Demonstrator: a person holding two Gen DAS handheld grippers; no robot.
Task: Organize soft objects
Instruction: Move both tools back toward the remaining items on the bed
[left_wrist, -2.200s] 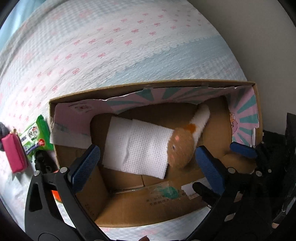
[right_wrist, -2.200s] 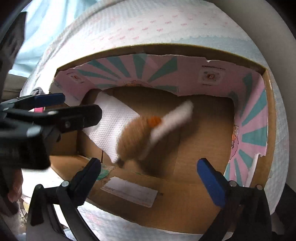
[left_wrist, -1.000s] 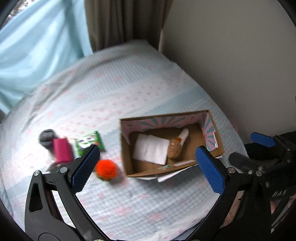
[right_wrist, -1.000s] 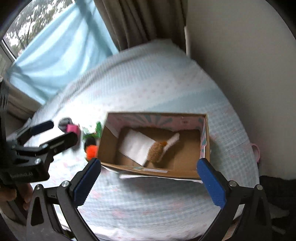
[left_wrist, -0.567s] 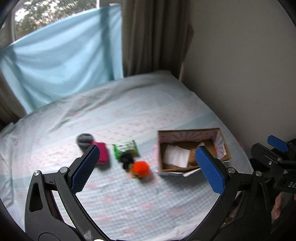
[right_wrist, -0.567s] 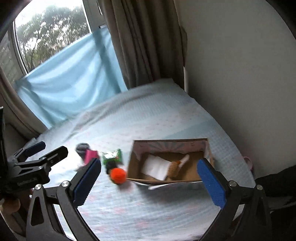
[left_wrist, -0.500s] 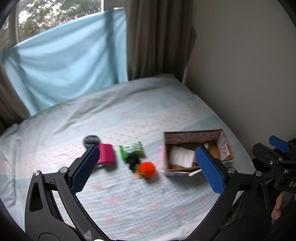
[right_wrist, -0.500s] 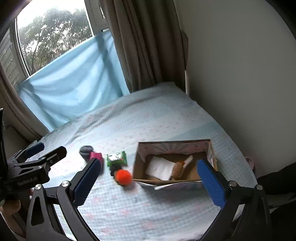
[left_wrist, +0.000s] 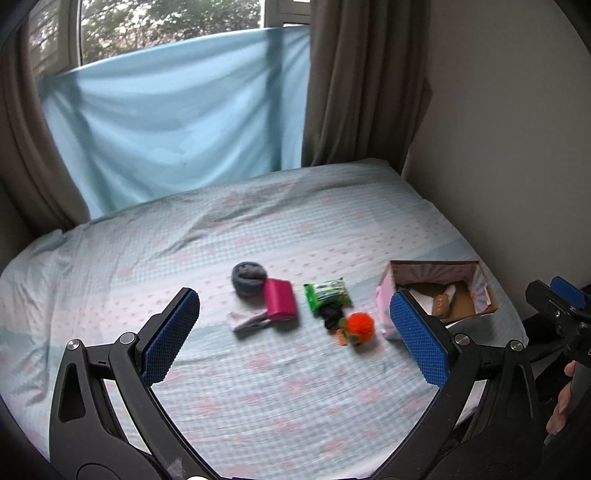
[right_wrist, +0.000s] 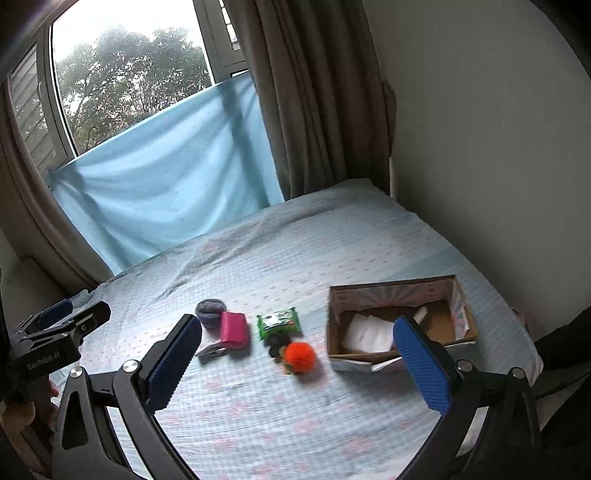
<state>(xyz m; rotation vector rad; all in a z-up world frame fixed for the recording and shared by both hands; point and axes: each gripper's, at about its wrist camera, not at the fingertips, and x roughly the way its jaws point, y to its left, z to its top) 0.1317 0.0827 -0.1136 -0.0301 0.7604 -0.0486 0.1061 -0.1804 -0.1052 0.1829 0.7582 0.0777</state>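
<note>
I hold both tools well above the bed (left_wrist: 280, 398). My left gripper (left_wrist: 295, 343) has its jaws wide apart, nothing between them; my right gripper (right_wrist: 299, 360) is just as spread and empty. The cardboard box (right_wrist: 334, 314) sits at about three o'clock near the wall, with a white folded cloth (right_wrist: 369, 334) and a brown plush toy (left_wrist: 441, 303) inside. On the sheet, from nine o'clock toward the box — a grey sock ball (left_wrist: 249, 278), touching a pink pouch (left_wrist: 280, 303), a white cloth (left_wrist: 245, 319) under it, then a green packet (left_wrist: 327, 293), a black item (left_wrist: 330, 315), and an orange pompom (left_wrist: 361, 326) just beside the box.
</note>
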